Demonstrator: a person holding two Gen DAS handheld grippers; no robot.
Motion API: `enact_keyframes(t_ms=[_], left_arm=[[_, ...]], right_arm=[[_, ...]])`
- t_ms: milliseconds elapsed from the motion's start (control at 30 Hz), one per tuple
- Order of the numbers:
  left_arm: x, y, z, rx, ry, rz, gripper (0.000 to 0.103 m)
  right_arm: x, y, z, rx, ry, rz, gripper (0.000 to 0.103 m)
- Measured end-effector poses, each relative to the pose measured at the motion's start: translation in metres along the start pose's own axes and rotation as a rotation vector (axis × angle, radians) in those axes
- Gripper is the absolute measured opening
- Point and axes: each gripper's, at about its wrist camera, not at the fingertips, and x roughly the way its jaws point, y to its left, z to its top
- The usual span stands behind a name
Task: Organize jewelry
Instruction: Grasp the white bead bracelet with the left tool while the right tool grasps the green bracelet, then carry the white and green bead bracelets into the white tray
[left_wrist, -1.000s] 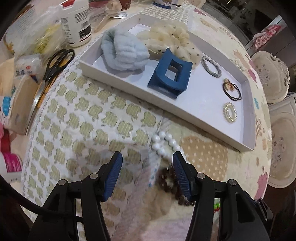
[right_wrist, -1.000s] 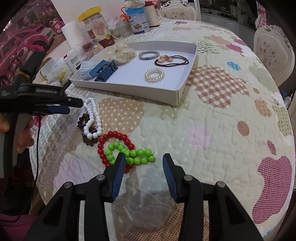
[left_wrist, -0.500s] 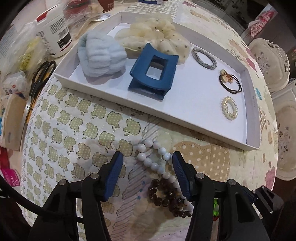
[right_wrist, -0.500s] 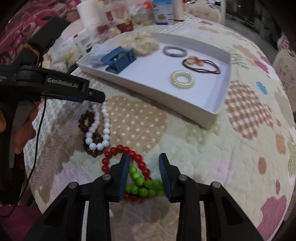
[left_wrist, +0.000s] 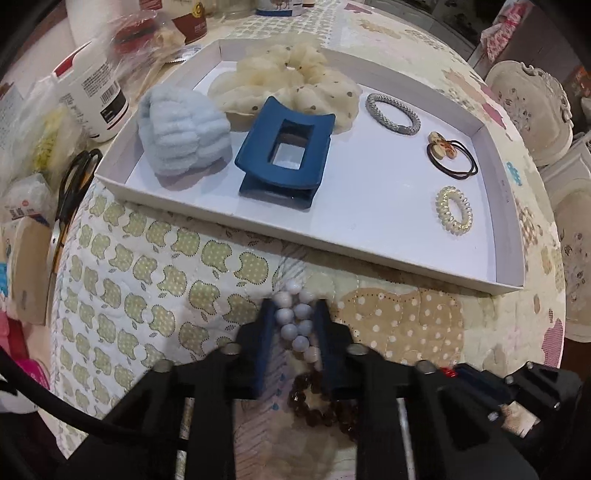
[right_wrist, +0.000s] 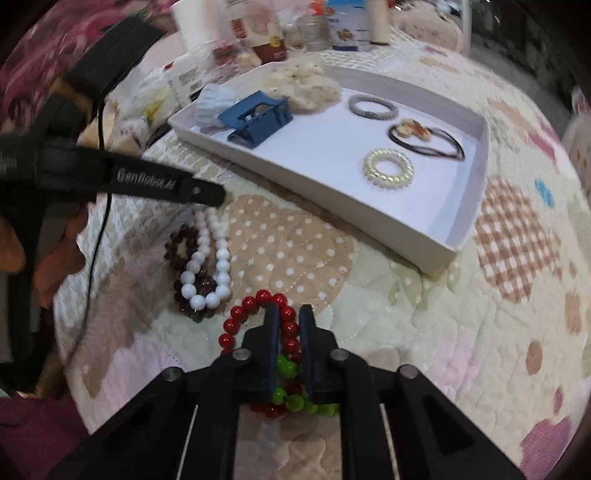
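My left gripper (left_wrist: 294, 308) is shut on the white bead bracelet (left_wrist: 295, 319), which lies over a dark brown bead bracelet (left_wrist: 321, 406) on the quilt; both show in the right wrist view, white (right_wrist: 208, 258) and brown (right_wrist: 184, 245). My right gripper (right_wrist: 289, 314) is shut on the red bead bracelet (right_wrist: 258, 306), which lies across a green bead bracelet (right_wrist: 291, 387). The white tray (left_wrist: 369, 254) beyond holds a blue claw clip (left_wrist: 286, 151), scrunchies and hair ties.
Scissors (left_wrist: 70, 188), a white bottle (left_wrist: 99, 99) and packets crowd the table's left side. Jars stand behind the tray (right_wrist: 424, 236). Cream chairs (left_wrist: 532, 110) stand to the right. The left gripper's arm (right_wrist: 129, 181) reaches in over the quilt.
Both grippers moved forward and down and closed: the left onto the white bead bracelet, the right onto the red bead bracelet.
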Motion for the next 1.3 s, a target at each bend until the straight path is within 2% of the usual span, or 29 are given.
enact_keyframes(t_ms=[33,67,133,433,633,800,933,1000,1067,1133,1300], left_arm=[[0.000,0.001,0.001,-0.006,0.000,-0.012,0.007],[-0.001,0.003,0.001,-0.012,-0.001,-0.024,0.000],[-0.003,0.005,0.003,-0.017,-0.005,-0.036,0.000],[-0.023,0.003,0.008,0.004,-0.048,-0.072,0.000],[-0.030,-0.003,0.011,0.017,-0.061,-0.073,0.000],[-0.025,0.001,0.011,0.000,-0.050,-0.065,0.000],[-0.024,0.002,0.012,-0.007,-0.049,-0.067,0.000],[-0.025,0.000,0.012,-0.005,-0.050,-0.070,0.000],[-0.027,-0.002,0.012,0.002,-0.051,-0.073,0.000],[-0.029,-0.004,0.012,0.005,-0.050,-0.081,0.000],[-0.045,-0.006,0.013,0.011,-0.075,-0.105,0.000]], right_arm=[[-0.003,-0.005,-0.001,0.027,-0.012,0.009,0.009],[-0.010,-0.012,-0.002,0.064,-0.037,0.028,0.010],[-0.022,-0.024,-0.003,0.114,-0.067,0.052,0.010],[-0.048,-0.059,-0.008,0.214,-0.128,0.008,0.010],[-0.035,-0.068,-0.012,0.224,-0.083,-0.069,0.010],[-0.050,-0.062,-0.028,0.226,-0.097,-0.030,0.023],[-0.048,-0.057,-0.045,0.228,-0.069,-0.004,0.023],[-0.039,-0.055,-0.049,0.224,-0.048,0.000,0.023],[-0.038,-0.052,-0.051,0.212,-0.073,-0.015,0.023],[-0.039,-0.049,-0.051,0.199,-0.073,-0.036,0.009],[-0.060,-0.049,-0.048,0.214,-0.126,0.006,0.009]])
